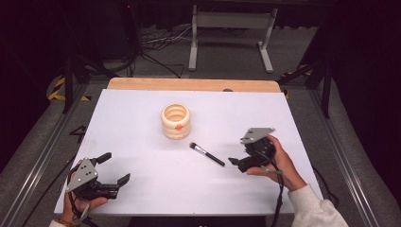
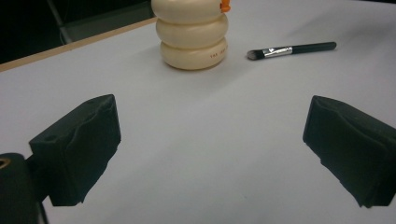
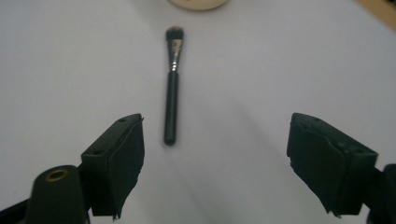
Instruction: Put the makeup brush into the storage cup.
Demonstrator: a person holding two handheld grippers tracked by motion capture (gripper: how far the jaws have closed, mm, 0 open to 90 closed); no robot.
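Note:
A cream ribbed holder [image 1: 176, 121] shaped like stacked rings stands upright at the table's middle, with a small orange mark on its front. The same holder [image 2: 192, 32] rises at the top of the left gripper view. A black makeup brush [image 1: 207, 154] with a silver ferrule lies flat just right of it, bristles toward the holder. My right gripper [image 1: 235, 161] is open, just right of the brush's handle end. In the right gripper view the brush [image 3: 172, 88] lies ahead, nearer the left jaw. My left gripper [image 1: 115, 167] is open near the front left corner, empty.
The white table top [image 1: 142, 109] has a wooden strip [image 1: 189, 84] along its far edge. Beyond it stand a metal frame [image 1: 231, 33] and cables on the floor. Metal rails [image 1: 42, 151] run along both sides of the table.

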